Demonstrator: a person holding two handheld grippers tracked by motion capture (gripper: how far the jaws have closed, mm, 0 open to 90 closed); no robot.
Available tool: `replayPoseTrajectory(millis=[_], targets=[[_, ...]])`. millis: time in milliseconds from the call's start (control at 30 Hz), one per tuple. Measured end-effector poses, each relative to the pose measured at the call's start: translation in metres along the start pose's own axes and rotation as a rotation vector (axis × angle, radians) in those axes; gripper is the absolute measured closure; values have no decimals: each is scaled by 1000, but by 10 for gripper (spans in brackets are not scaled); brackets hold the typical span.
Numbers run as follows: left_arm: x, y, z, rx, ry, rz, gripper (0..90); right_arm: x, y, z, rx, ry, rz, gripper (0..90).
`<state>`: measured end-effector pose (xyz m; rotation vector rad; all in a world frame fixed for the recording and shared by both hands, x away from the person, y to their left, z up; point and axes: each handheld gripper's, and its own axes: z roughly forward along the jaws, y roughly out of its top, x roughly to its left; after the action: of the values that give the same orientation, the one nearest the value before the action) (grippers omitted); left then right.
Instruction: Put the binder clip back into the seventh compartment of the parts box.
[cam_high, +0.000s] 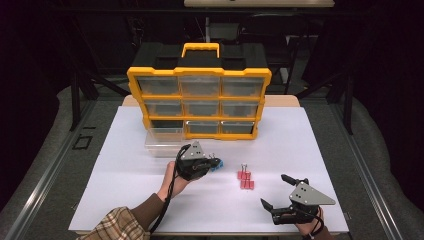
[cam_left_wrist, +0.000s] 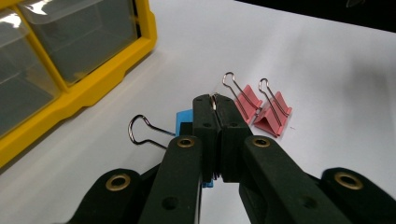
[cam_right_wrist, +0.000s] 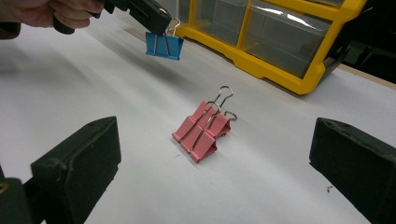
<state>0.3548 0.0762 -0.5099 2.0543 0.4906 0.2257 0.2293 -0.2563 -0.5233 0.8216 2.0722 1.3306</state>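
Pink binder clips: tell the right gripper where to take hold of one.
Grip an upright wire handle of the pink binder clips, coming from above with the open right gripper. The clips lie pressed together, so their bodies leave little room for a jaw.

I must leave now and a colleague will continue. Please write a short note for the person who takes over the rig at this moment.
Left hand-held gripper: shut on the wire handle of the blue binder clip, held above the white table.
Right hand-held gripper: open, holding nothing, low at the near right of the table.
Pink binder clips: lying together on the table between the two grippers.
Yellow organizer: standing at the far side; its clear drawer from the bottom left is out in front of it.
Done: blue clip picked up.
Left, probably: blue clip into the drawer, then the pink ones.
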Motion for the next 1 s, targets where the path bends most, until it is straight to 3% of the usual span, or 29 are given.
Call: replayPoseTrajectory(millis=[1000], targets=[[21,8,-31,-86,72,-34,886,0,0,1,5,-4,-4,16]])
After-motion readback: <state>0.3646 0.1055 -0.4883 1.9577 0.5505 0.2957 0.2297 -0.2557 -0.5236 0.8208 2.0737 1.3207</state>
